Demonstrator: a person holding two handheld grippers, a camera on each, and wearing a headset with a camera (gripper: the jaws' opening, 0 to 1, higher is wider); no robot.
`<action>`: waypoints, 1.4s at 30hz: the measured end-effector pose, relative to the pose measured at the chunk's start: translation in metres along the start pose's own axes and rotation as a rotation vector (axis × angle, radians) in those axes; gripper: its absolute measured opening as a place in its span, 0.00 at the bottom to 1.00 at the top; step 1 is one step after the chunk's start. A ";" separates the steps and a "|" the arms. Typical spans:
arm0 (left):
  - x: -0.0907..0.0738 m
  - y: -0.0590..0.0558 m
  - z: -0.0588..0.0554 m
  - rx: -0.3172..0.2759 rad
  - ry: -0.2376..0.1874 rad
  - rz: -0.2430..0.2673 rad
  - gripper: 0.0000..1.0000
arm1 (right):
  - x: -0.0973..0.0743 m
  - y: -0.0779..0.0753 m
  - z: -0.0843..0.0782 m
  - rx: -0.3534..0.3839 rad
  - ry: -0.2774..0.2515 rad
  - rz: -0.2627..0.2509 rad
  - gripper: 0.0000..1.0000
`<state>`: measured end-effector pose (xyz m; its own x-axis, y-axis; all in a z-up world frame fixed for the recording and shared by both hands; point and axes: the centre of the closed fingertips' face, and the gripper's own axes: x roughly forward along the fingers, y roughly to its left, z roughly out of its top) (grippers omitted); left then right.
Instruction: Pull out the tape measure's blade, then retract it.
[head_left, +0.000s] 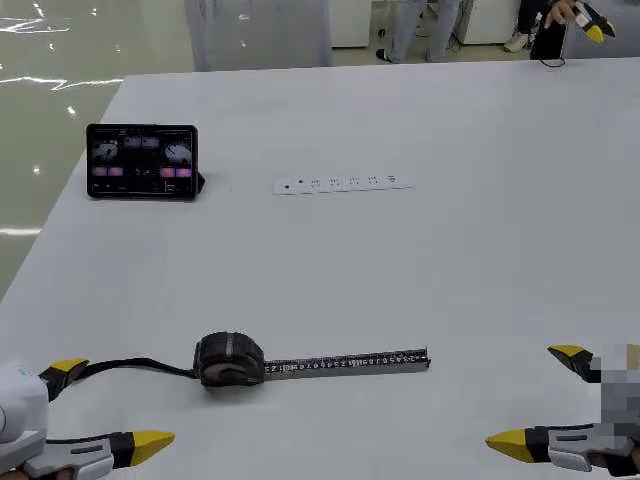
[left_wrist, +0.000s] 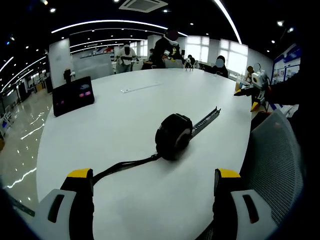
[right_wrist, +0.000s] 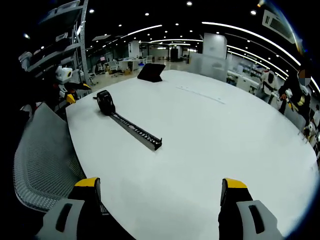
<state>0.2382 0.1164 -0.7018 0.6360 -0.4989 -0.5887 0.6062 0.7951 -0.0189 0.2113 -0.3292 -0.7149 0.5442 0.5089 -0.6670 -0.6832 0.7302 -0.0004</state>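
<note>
My left gripper (left_wrist: 153, 175) gapes wide and empty, with the tape measure (left_wrist: 173, 136) just ahead between its jaws. My right gripper (right_wrist: 161, 184) gapes empty too, the pulled-out blade (right_wrist: 136, 131) ahead.

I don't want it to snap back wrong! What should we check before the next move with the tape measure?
1. Black round tape measure case rests on the white table: ok.
2. Grey marked blade is pulled out: ok.
3. Left gripper open, empty: ok.
4. Right gripper open, empty: ok.
5. Black strap free of the left gripper: cannot tell.
6. Blade lock state: cannot tell.
</note>
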 end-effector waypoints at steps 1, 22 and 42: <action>0.000 0.000 0.000 -0.002 0.000 -0.001 0.99 | 0.000 0.001 0.000 0.002 0.001 0.002 0.99; 0.003 0.006 0.003 0.009 0.002 0.021 0.99 | -0.002 -0.007 -0.009 0.000 0.016 -0.014 0.99; 0.006 -0.002 -0.002 0.017 0.037 -0.010 0.99 | -0.005 -0.010 -0.019 -0.027 0.052 -0.003 0.99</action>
<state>0.2400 0.1122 -0.7071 0.6122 -0.4936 -0.6178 0.6208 0.7839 -0.0111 0.2061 -0.3475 -0.7259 0.5208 0.4817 -0.7048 -0.6948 0.7189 -0.0222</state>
